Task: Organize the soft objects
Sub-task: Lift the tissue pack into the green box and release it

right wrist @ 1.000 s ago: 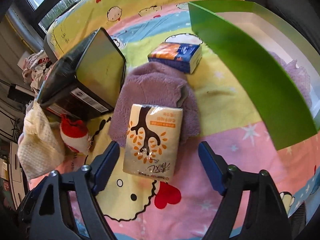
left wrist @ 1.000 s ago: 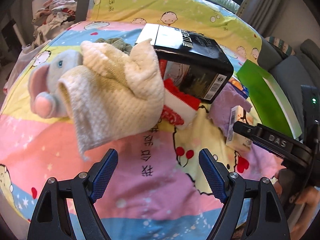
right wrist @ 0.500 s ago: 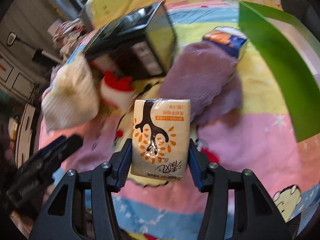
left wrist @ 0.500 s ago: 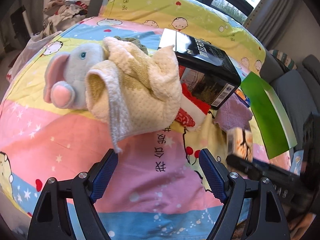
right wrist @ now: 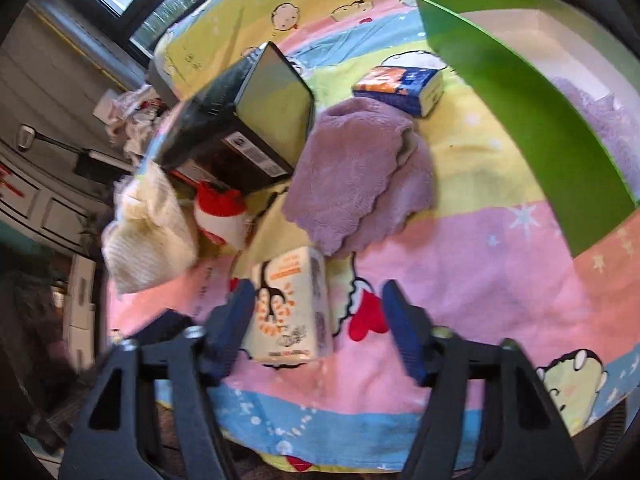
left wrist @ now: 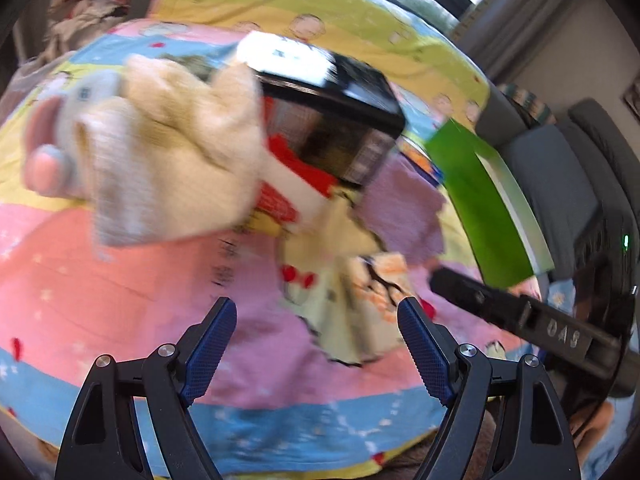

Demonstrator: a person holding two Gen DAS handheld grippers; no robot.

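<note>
Ahead, the left gripper [left wrist: 316, 344] stands wide and empty over a bare blanket [left wrist: 140, 300], with a cream towel [left wrist: 180, 152] beyond its left finger. The right gripper [right wrist: 320, 320] has just been closing. The tissue pack [right wrist: 288, 308] lies between its jaws against the left pad, the right pad clear. A purple towel [right wrist: 360, 176] lies just beyond, and the green box [right wrist: 520, 120] wall stands far right.

the right gripper [right wrist: 318, 322] has just been closing; a tissue pack [right wrist: 289, 306] sits between its jaws, touching only the left finger, on the blanket [right wrist: 460, 264].
</note>
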